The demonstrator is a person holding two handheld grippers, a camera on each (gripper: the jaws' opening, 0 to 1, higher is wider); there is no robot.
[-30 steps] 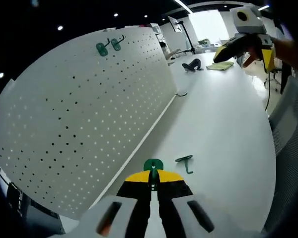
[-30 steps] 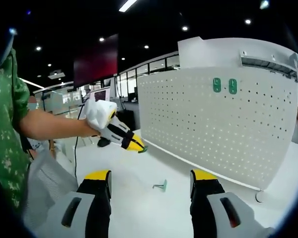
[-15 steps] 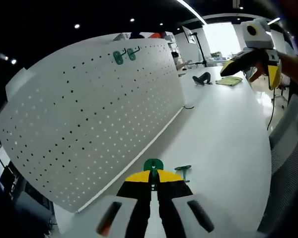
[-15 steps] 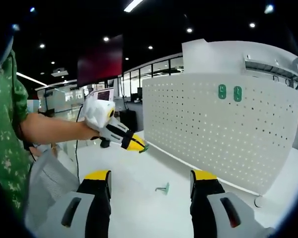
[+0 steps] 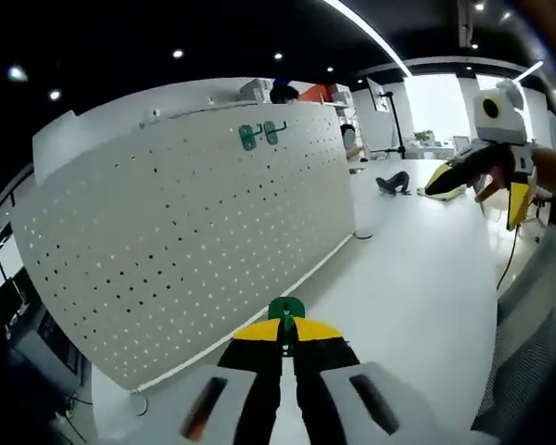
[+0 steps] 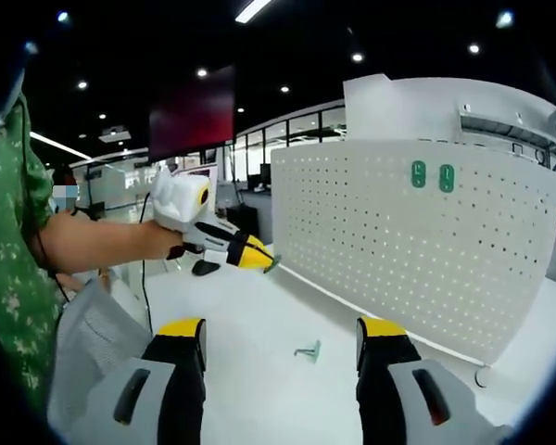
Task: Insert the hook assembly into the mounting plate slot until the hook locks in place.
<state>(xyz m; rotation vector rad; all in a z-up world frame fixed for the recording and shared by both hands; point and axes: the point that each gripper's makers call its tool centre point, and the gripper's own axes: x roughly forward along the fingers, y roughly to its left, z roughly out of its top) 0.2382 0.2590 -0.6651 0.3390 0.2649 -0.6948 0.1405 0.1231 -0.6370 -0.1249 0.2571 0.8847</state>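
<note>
In the left gripper view my left gripper is shut on a green hook, held above the white table and facing the white pegboard. Two green hooks hang near the board's top. The right gripper comes in from the right, up in the air. In the right gripper view my right gripper stands open with nothing between its jaws. A loose green hook lies on the table ahead of it. The left gripper with its green hook is at the left, before the pegboard and its two hung hooks.
A person's arm and green patterned sleeve hold the left gripper. A dark object and a yellow-green cloth lie far down the white table. A grey mesh chair stands at the left.
The left gripper has risen and swung toward the pegboard with its hook, so the loose hook on the table left its view. The right gripper has stayed almost still.
</note>
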